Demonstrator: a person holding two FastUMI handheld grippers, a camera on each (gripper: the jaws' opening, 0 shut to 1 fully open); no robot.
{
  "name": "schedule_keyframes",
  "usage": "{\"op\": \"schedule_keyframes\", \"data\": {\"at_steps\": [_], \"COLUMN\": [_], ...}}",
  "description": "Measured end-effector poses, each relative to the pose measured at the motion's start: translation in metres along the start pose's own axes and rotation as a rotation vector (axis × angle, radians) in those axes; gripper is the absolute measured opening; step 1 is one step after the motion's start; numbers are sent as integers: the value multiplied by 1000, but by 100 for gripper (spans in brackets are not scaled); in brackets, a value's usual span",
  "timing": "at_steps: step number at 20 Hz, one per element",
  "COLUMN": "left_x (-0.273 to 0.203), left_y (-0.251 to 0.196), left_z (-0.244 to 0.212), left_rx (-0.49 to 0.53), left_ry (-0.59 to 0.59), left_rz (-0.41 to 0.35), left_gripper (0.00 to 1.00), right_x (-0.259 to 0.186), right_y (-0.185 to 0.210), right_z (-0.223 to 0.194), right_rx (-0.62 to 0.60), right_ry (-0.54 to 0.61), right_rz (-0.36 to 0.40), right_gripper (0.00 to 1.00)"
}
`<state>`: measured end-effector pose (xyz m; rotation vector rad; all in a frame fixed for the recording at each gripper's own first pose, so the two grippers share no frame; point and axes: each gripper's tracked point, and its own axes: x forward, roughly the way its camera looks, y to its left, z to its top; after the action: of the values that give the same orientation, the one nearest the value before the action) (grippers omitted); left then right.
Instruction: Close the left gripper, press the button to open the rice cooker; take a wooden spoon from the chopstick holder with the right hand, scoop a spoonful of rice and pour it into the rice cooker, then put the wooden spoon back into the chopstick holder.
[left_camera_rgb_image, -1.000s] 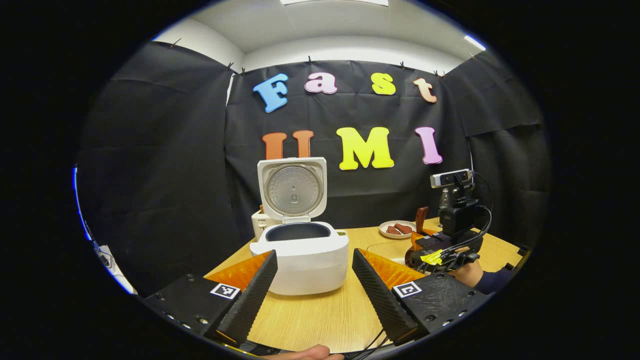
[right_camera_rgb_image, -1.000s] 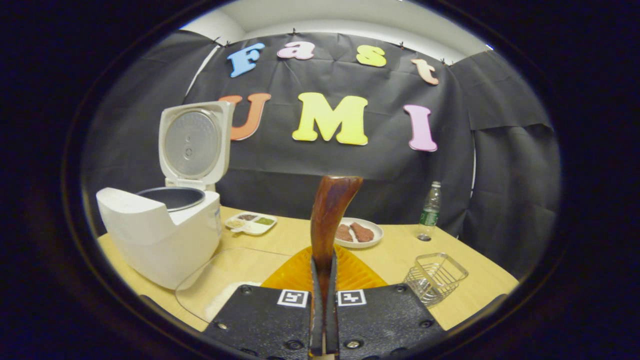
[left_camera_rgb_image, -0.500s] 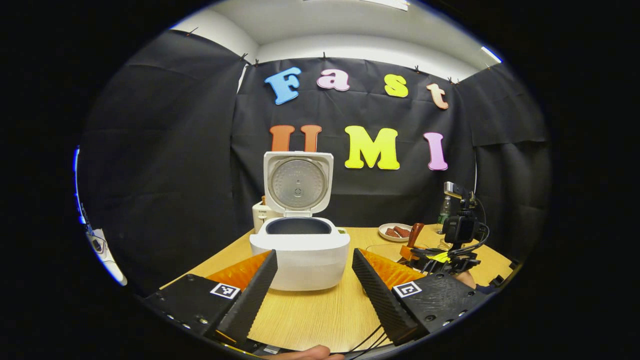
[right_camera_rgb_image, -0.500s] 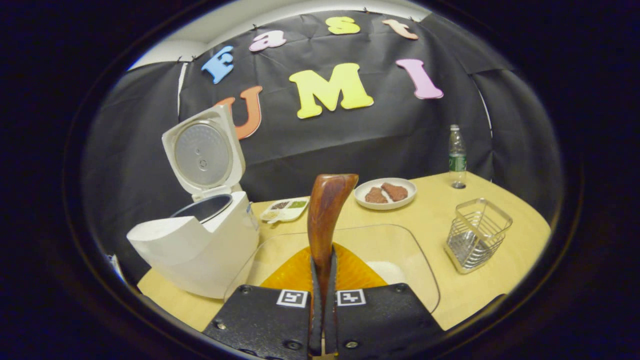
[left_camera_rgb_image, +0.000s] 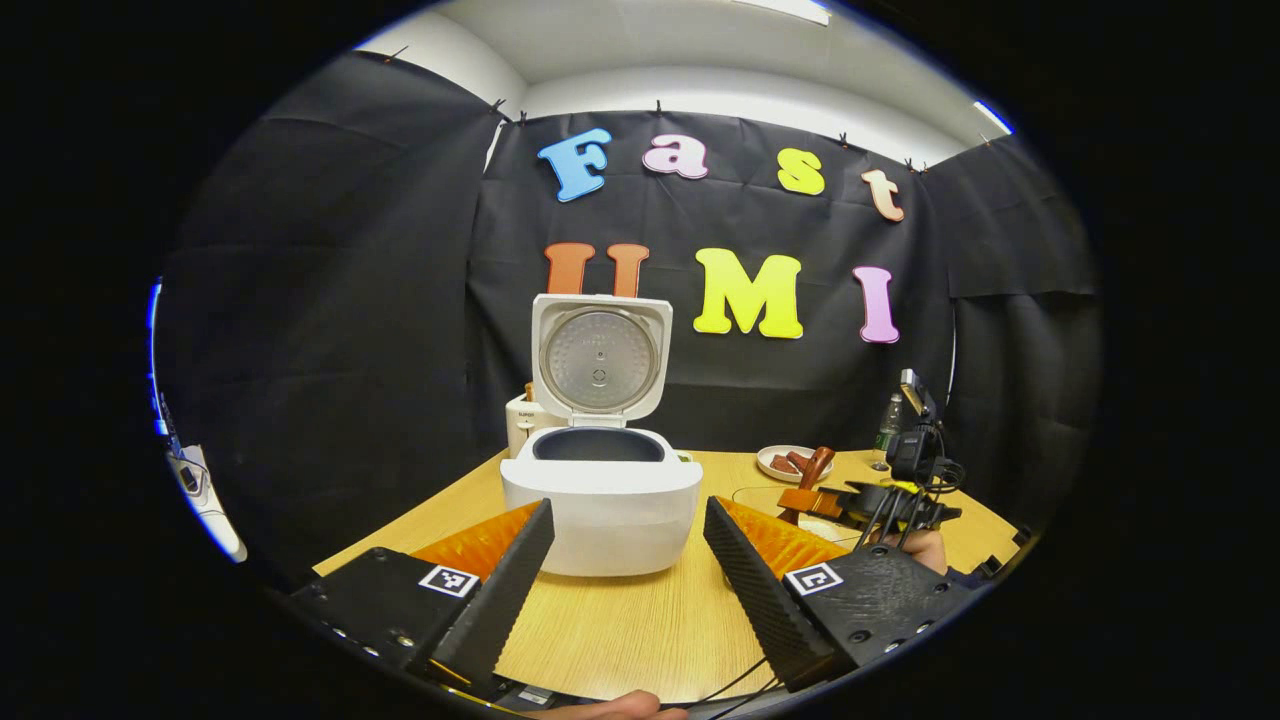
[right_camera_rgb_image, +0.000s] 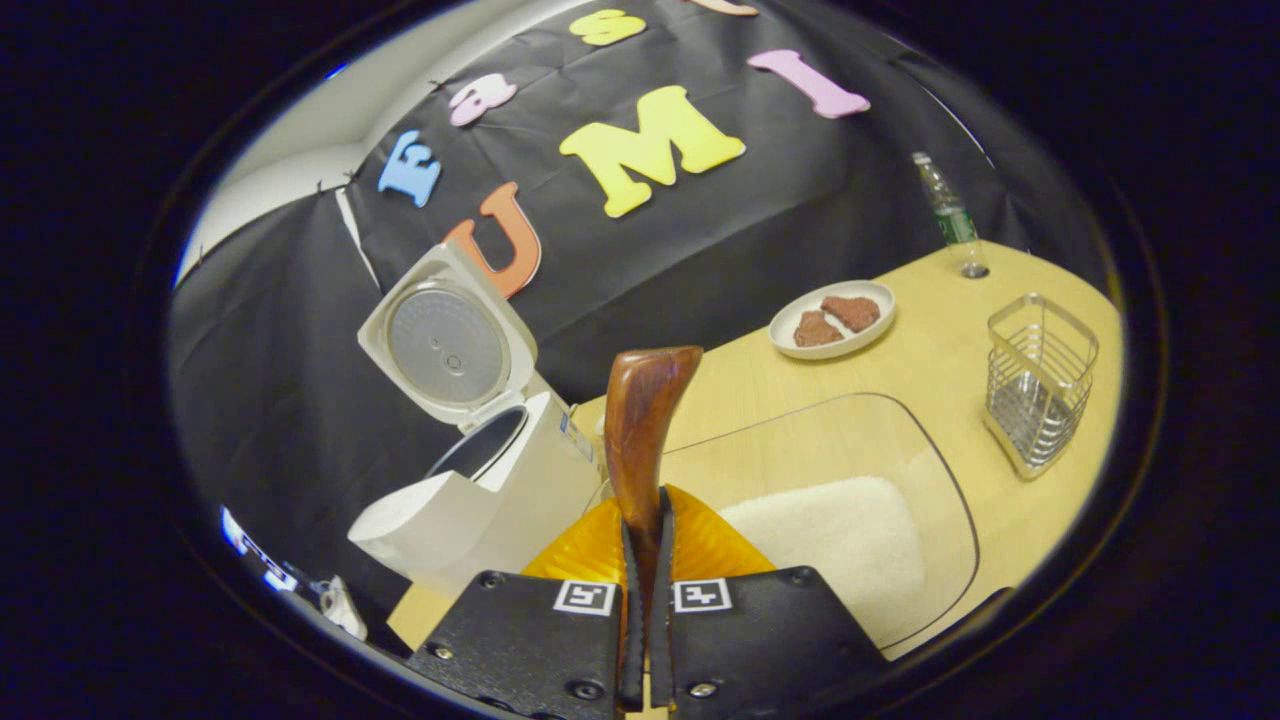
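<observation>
while the right claw grips the wooden spoon, left claw spread wide; rice cooker lid up

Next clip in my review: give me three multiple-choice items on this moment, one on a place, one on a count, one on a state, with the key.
1. Where does the white rice lie?
A. in the clear tray
B. in the wire basket
C. on the white plate

2. How many brown pieces lie on the white plate?
A. one
B. two
C. four

3. How is the rice cooker's lid?
A. shut
B. lying on the table
C. standing open

Key:
1. A: the rice lies in the clear tray, in front of the right tongs, which are shut on the wooden spoon.
2. B: the white plate carries two pieces.
3. C: the lid stands up behind the rice cooker, beyond the open left tongs.
</observation>
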<state>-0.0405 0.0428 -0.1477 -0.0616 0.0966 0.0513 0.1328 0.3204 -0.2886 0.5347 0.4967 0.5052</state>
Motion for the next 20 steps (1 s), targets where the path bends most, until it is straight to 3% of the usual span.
{"op": "schedule_keyframes", "data": {"at_steps": [7,12,15,18,20], "left_x": [4,9,10,12,13], "left_y": [-4,-1,-4,-5,-8], "left_z": [-4,4,18,35,47], "left_rx": [9,52,80,100,94], "left_ry": [10,16,2,-23,-40], "left_rz": [-4,18,23,26,14], "left_gripper": [96,96,96,96,96], "right_x": [-5,-21,-40,-68,-75], "right_y": [-22,-52,-53,-40,-30], "right_z": [22,58,78,110,119], "right_rx": [298,461,648,861,975], "right_ry": [7,-60,-64,-97,-67], "right_rz": [45,56,152,331,409], "right_gripper": [8,7,7,7,7]}}
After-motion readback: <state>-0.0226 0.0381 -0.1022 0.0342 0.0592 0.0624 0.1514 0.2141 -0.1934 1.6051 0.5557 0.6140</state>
